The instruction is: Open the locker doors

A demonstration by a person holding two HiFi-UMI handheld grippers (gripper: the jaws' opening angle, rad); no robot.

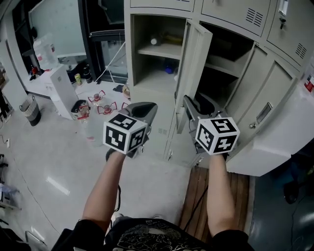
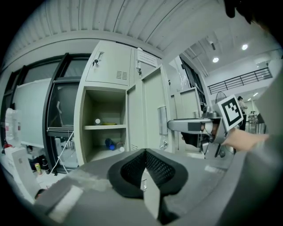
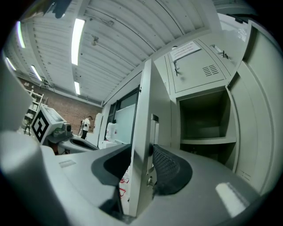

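Slip risk: your right gripper (image 3: pixel 140 170) jaws clamp only the door (image 3: pixel 144 101) edge, so a fast swing w/ a bad angle could pop it free. Left gripper (image 2: pixel 144 174) jaws are pressed together, empty.

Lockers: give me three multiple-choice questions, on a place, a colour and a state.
1. Where is the blue thing? A floor; B open locker, under its shelf; C on a table.
2. Colour of the lockers? A red; B black; C pale grey.
3. Right gripper? A shut on a door; B open, free; C holding a bottle.
B: it lies below the shelf. C: all doors are pale grey. A: the door's edge is clamped between its pads.
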